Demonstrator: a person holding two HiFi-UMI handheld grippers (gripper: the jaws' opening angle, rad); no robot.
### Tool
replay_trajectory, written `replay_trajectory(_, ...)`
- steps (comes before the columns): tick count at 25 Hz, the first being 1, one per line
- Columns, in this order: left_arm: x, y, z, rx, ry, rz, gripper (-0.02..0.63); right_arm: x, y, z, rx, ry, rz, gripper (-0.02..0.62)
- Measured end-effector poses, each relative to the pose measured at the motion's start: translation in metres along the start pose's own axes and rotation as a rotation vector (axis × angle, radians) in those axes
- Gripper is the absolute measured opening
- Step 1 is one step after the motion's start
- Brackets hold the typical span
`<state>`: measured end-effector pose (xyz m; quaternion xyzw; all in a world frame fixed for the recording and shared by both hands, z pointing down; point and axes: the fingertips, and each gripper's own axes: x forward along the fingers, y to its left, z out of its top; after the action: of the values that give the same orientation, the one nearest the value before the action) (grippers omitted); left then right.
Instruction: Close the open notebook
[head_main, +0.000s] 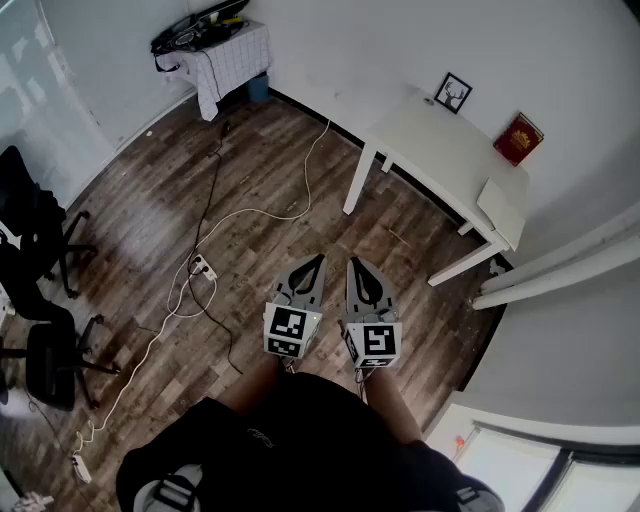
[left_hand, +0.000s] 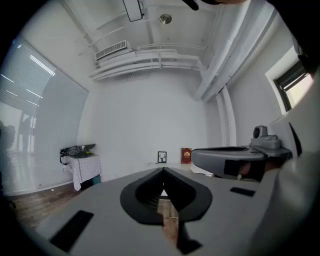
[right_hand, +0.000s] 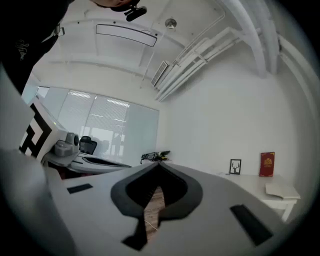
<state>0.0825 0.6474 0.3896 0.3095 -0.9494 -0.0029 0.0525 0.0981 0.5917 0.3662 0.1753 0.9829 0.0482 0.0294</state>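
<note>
Left gripper: jaws closed tip to tip with nothing between them, held out level over the wooden floor.
Right gripper: just beside the left one, jaws likewise pressed together and empty.
Notebook: a pale flat slab on the right end of the white table, far from both grippers and to their right, well apart from them. It is too small to tell whether it lies open.
Near the notebook: a red book sits farther along the table by the wall, and a small picture frame stands at the table's far corner.
Head view only: white cables trail across the floor to a power strip, with black office chairs at the left.
Left gripper view: the left gripper aims at the far wall, with the frame and red book straight ahead; a cloth-covered side table stands at the left. The notebook cannot be made out here.
Right gripper view: past the right gripper, the notebook lies on the table edge at the right, below the red book.
</note>
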Motion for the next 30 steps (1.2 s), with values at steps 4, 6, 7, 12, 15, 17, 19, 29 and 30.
replay_trajectory(4, 0.023, 0.014, 0.002, 0.000, -0.003, -0.034, 0.000, 0.023, -0.009, -0.005, -0.009, 0.014, -0.033, 0.021)
replay_trajectory(6, 0.034, 0.017, 0.002, -0.006, -0.003, -0.054, 0.001, 0.029, -0.016, -0.010, -0.011, 0.031, -0.054, 0.021)
replay_trajectory(7, 0.040, 0.015, 0.001, -0.009, -0.001, -0.066, 0.001, 0.031, -0.022, -0.013, -0.012, 0.039, -0.066, 0.021)
replay_trajectory(12, 0.083, 0.003, -0.009, -0.022, 0.016, -0.118, 0.000, 0.039, -0.064, -0.024, 0.001, 0.045, -0.137, 0.021)
replay_trajectory(15, 0.117, -0.004, -0.015, -0.023, 0.030, -0.150, 0.001, 0.051, -0.093, -0.032, -0.007, 0.039, -0.168, 0.023)
replay_trajectory(17, 0.145, -0.008, -0.017, -0.011, 0.041, -0.171, 0.000, 0.066, -0.116, -0.037, 0.004, 0.031, -0.178, 0.023)
replay_trajectory(19, 0.175, -0.010, -0.016, -0.002, 0.062, -0.187, 0.000, 0.082, -0.142, -0.043, 0.028, 0.036, -0.187, 0.023)
replay_trajectory(29, 0.310, -0.068, -0.001, 0.009, 0.111, -0.315, 0.001, 0.107, -0.271, -0.056, 0.062, 0.029, -0.276, 0.021)
replay_trajectory(30, 0.322, -0.079, -0.002, 0.013, 0.118, -0.333, 0.000, 0.104, -0.285, -0.059, 0.072, 0.033, -0.294, 0.023)
